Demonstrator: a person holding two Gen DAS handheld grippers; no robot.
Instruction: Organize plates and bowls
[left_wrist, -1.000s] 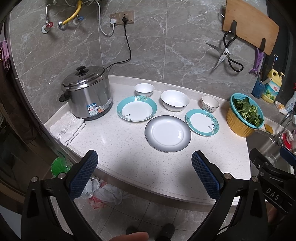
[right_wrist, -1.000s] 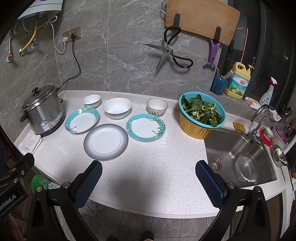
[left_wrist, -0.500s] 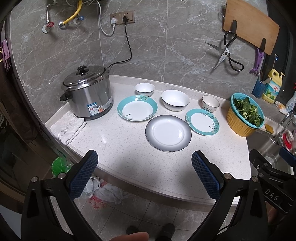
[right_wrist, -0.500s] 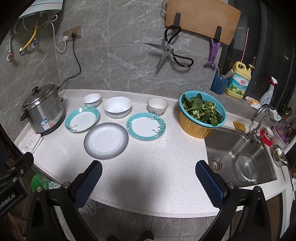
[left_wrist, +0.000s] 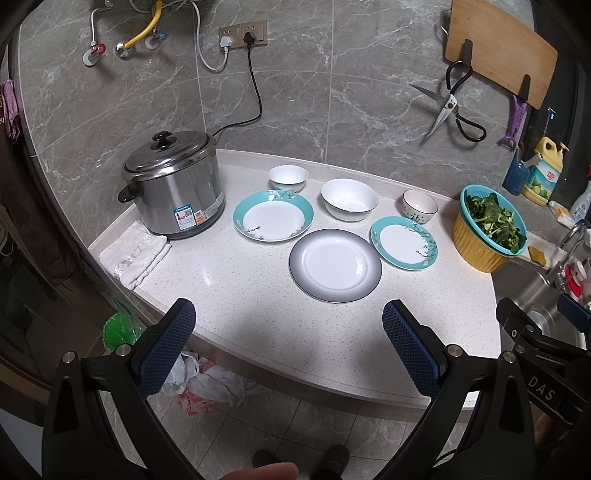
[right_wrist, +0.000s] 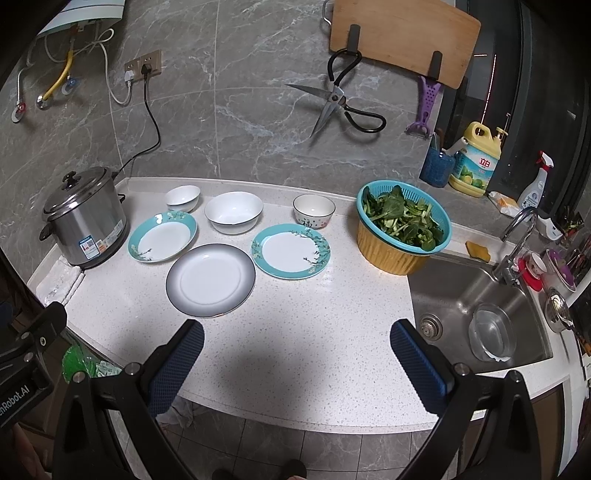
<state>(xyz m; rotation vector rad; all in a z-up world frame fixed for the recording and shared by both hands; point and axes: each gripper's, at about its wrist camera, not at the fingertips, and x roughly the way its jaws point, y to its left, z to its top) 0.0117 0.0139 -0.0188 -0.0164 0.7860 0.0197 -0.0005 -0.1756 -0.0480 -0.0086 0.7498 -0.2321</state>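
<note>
Barely shifted since a second ago: both views a touch closer to the worktop (left_wrist: 229, 280), dishes all where they were.

Left claw (left_wrist: 286, 332) wide apart, holding nothing, hovering off the near worktop edge. Right claw (right_wrist: 295, 350) same: spread wide, nothing in it, over the front edge. Right claw also visible at the right edge of the left view; left claw at the left edge of the right view.

Three plates, all lying flat and bare:
- grey plate (left_wrist: 335, 264) nearest, centre
- big teal plate (left_wrist: 273, 215) behind-left, just beside the cooker (left_wrist: 173, 184)
- small teal plate (left_wrist: 403, 242) to the right, close to the grey one, not touching

Three bowls in a row behind, toward the wall, all upright with nothing inside:
- small white bowl (left_wrist: 288, 177) left
- big white bowl (left_wrist: 349, 199) middle
- patterned bowl (left_wrist: 420, 205) right, just behind the small teal plate

Nothing stacked yet.

Teal colander (right_wrist: 404, 221) full of green leaves, nested in a yellow basin (right_wrist: 388, 254), at the sink (right_wrist: 461, 291) edge. Steel bowl (right_wrist: 491, 332) inside the sink, contents unclear. Cooker lid on, plugged in. Folded cloth (left_wrist: 135, 249) in front of the cooker.
</note>
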